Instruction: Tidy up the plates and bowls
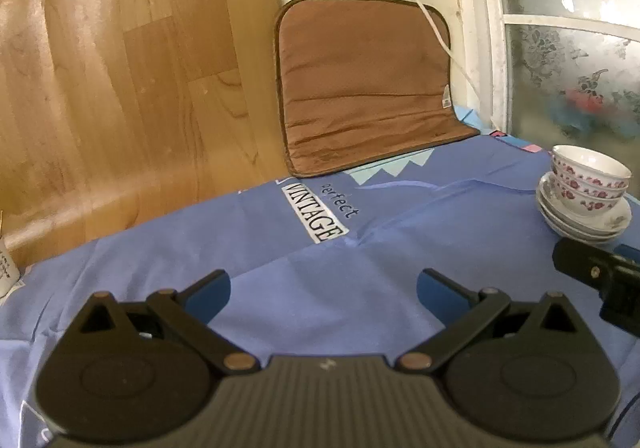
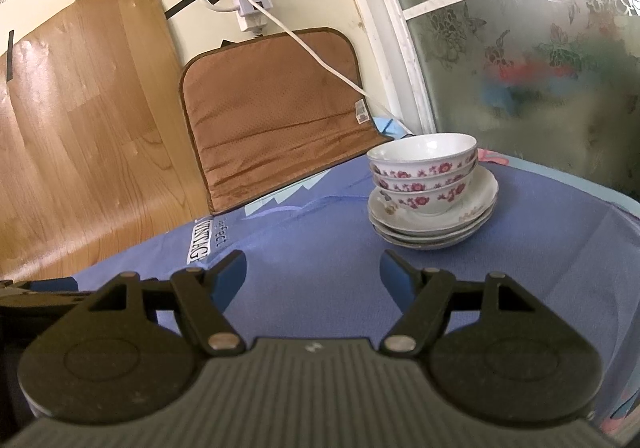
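Item: stack of bowls [image 2: 424, 178], white with red flowers, three nested, set on a stack of plates [image 2: 434, 220]; seen right of centre in the right wrist view, at the right edge in the left. Support: blue cloth [image 1: 360, 248]. Left gripper [image 1: 323, 290]: jaws spread, nothing between. Right gripper [image 2: 313, 274]: jaws spread, nothing between, short of the stack. Brown cushion [image 1: 360, 84] is propped behind, upper centre.

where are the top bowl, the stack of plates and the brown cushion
top bowl [image 2: 424, 150]: right wrist view, on its white inside.
stack of plates [image 2: 482, 192]: right wrist view, on the top plate's bare rim.
brown cushion [image 2: 272, 108]: right wrist view, on the middle of its face.
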`<state>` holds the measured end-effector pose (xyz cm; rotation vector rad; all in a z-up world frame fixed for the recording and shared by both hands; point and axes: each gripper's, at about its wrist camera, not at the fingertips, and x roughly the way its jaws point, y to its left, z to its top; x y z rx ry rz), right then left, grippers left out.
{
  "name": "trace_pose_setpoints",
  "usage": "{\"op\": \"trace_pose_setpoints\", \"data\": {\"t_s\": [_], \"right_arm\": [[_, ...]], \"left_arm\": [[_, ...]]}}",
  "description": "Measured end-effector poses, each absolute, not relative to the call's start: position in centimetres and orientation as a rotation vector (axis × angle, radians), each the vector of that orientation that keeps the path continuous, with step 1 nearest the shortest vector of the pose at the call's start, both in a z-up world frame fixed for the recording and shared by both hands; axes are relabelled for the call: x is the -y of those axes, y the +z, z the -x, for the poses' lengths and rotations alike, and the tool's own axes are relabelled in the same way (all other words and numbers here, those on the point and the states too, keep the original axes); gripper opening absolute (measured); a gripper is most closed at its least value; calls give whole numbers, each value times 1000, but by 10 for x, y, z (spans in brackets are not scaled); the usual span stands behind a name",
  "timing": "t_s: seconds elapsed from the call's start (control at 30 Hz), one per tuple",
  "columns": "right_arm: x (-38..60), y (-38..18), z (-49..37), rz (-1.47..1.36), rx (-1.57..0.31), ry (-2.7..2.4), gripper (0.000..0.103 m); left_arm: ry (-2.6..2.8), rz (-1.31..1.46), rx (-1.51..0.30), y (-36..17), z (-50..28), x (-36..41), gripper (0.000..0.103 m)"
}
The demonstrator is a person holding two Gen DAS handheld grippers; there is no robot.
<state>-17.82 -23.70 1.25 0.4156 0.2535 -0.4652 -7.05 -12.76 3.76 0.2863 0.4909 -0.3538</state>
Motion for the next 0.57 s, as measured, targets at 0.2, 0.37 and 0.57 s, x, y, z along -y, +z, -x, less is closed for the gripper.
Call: {"op": "trace_pose_setpoints", "data": {"t_s": [0.2, 0.37, 0.57], "right_arm": [[236, 12, 177, -408, -260, -461, 76], [236, 10, 176, -403, -271, -459, 76], [237, 9, 174, -402, -274, -461, 77]], "left_arm": [[-359, -293, -538, 33, 65, 128, 103], [-446, -237, -591, 31, 62, 123, 103], [-473, -209, -591, 27, 61, 123, 103]]}}
